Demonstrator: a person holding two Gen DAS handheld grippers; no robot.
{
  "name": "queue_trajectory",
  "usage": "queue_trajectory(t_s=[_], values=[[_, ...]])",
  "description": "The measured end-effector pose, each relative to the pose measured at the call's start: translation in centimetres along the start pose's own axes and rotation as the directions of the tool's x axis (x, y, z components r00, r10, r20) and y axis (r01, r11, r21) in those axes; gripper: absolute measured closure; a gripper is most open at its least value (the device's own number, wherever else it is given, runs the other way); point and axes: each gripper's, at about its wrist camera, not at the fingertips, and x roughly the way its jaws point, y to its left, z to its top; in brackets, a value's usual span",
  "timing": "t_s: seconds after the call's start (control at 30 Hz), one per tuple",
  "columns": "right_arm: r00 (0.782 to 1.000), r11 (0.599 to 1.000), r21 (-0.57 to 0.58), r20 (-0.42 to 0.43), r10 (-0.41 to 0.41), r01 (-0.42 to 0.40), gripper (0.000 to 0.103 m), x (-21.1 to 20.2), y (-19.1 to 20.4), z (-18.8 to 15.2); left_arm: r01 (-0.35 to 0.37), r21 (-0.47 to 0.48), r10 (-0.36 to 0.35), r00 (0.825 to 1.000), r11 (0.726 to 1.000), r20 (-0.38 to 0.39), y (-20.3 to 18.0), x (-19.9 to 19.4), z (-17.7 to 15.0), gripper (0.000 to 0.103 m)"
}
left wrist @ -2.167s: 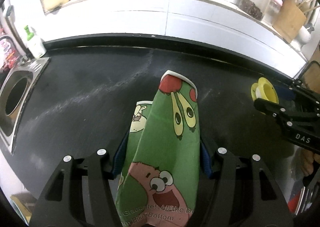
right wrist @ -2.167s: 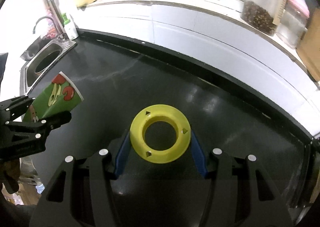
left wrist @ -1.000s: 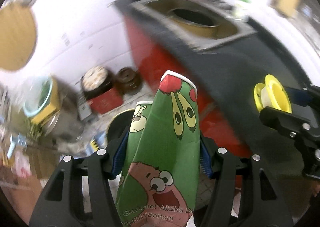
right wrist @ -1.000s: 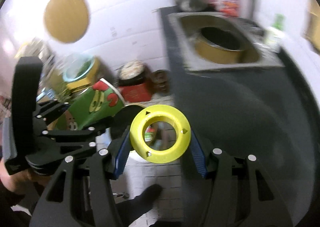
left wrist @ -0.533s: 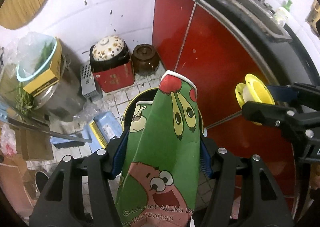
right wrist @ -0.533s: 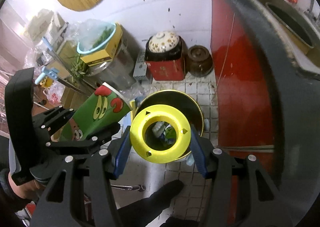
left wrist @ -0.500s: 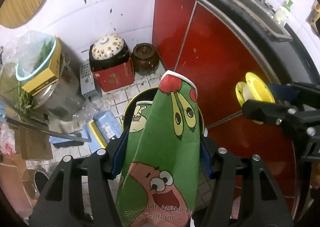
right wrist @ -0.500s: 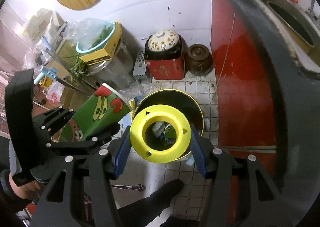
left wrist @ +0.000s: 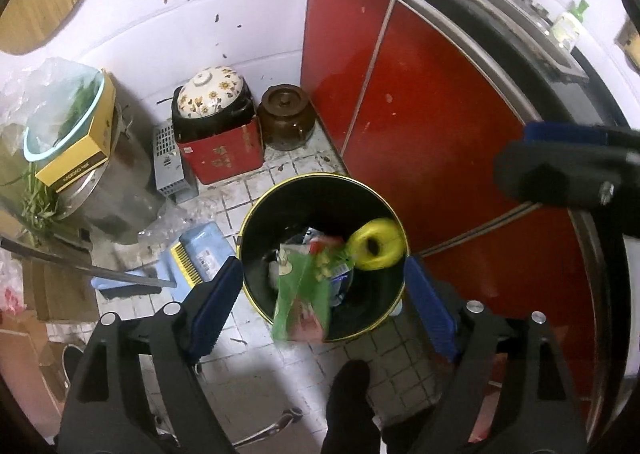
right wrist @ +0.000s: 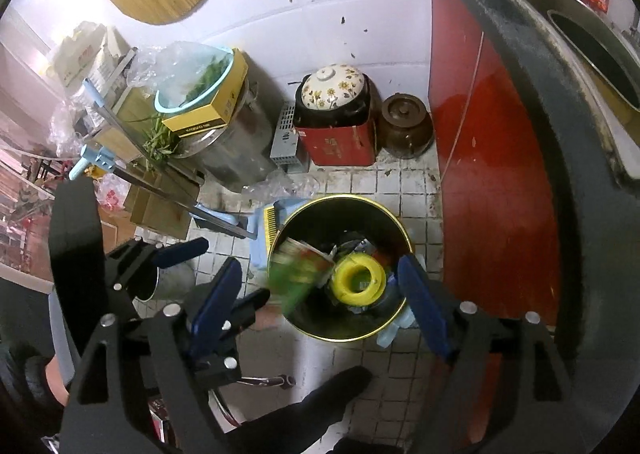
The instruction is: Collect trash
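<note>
Half a second ago both tools were clenched over the bin, the left on the green cartoon cup and the right on the yellow spool; now both pairs of jaws have just been opening and the two things are dropping away, blurred by their fall. The left gripper (left wrist: 322, 298) stands released with nothing between its blue pads, and the green paper cup (left wrist: 303, 294) lies straight below and ahead of it, its long axis running roughly away from the jaws, its near end over the front rim of the bin (left wrist: 256, 214). The right gripper (right wrist: 320, 294) is likewise released, and the yellow spool (right wrist: 358, 278) sits directly beneath it inside the bin, hole upward, among other scraps. From the right view the cup is a green smear at the bin's left edge, so I judge it could catch the rim; the left hand is the nearer one to nudge it. The cup looks flattened, printed with cartoon faces; the spool is a plain plastic ring. The bench's dark edge (right wrist: 532, 102) runs along the right.
</note>
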Motion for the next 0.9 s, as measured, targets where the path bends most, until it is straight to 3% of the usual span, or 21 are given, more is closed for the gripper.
queue_trajectory(t_s=[0.2,0.37,0.47,0.57,0.67,0.77,0.83,0.9], values=[[0.999,1.000,0.017,0.038,-0.006,0.006,0.023,-3.4,-0.8,-0.9,-0.002,0.038,0.002,1.000,0.999,0.015,-1.8,-1.6,0.0,0.022],[0.992,0.996,0.078,0.117,-0.052,0.043,0.014,-9.7,-2.9,-3.4,0.010,0.091,-0.017,0.997,0.996,0.077,-4.4,-5.0,1.1,0.009],[0.975,0.982,0.164,0.188,-0.122,0.092,0.008,-15.5,-5.5,-6.4,0.030,0.141,-0.042,0.995,0.990,0.087,-7.4,-7.1,2.1,0.007],[0.943,0.949,0.270,0.240,-0.231,0.163,0.007,-21.5,-8.5,-10.8,0.074,0.214,-0.093,0.992,0.974,0.082,-11.7,-8.9,2.6,0.007],[0.901,0.882,0.402,0.241,-0.361,0.246,0.007,-27.2,-11.6,-16.3,0.140,0.299,-0.166,0.984,0.944,0.063,-17.3,-10.3,2.4,0.007],[0.841,0.786,0.532,0.227,-0.491,0.315,0.007,-32.6,-14.0,-22.7,0.219,0.396,-0.255,0.966,0.892,0.040,-23.6,-12.1,1.7,0.007],[0.792,0.690,0.630,0.188,-0.582,0.357,0.007,-36.1,-15.2,-27.7,0.266,0.473,-0.307,0.952,0.840,0.010,-28.6,-13.4,0.6,0.007],[0.746,0.589,0.716,0.144,-0.650,0.375,0.007,-39.0,-16.1,-32.5,0.324,0.557,-0.368,0.929,0.765,-0.035,-34.4,-15.1,-0.7,0.007]])
